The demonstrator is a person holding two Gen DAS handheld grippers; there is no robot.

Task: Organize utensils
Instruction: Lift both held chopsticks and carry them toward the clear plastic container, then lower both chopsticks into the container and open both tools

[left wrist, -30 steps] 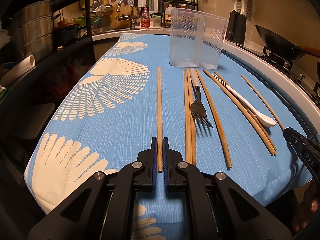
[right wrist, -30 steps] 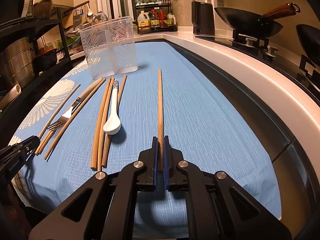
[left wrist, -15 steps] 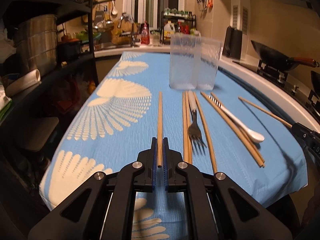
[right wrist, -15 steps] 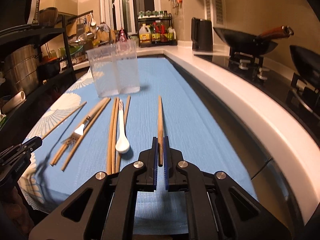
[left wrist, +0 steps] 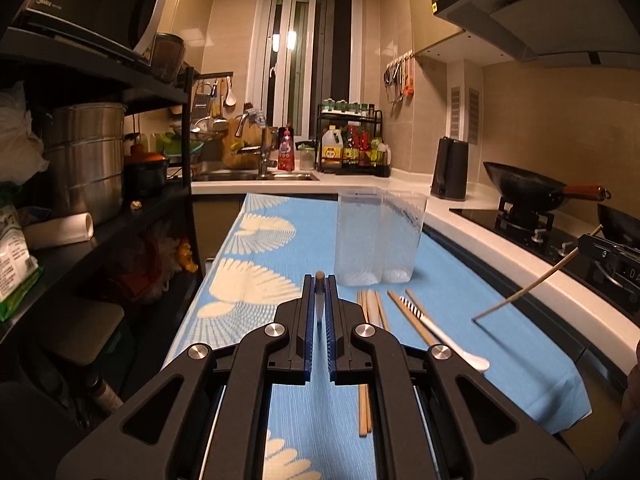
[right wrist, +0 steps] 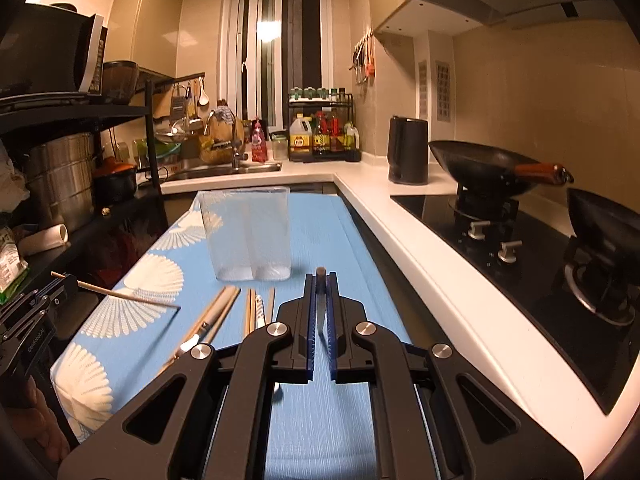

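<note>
Home kitchen: sink (left wrist: 256, 176), gas hob with wok (right wrist: 484, 168), oil bottles (left wrist: 352, 150), range hood (left wrist: 540, 12).

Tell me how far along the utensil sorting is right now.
Nothing looks done: the clear holder appears empty. In hand: the left gripper and right gripper are each shut on one chopstick, off the cloth. Left: the white spoon, fork and remaining chopsticks.

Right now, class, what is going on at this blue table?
A person holds two grippers. The left gripper and the right gripper are each shut on one chopstick, held clear of the blue tablecloth. More chopsticks, a fork and a white spoon lie before the empty clear holder.
</note>
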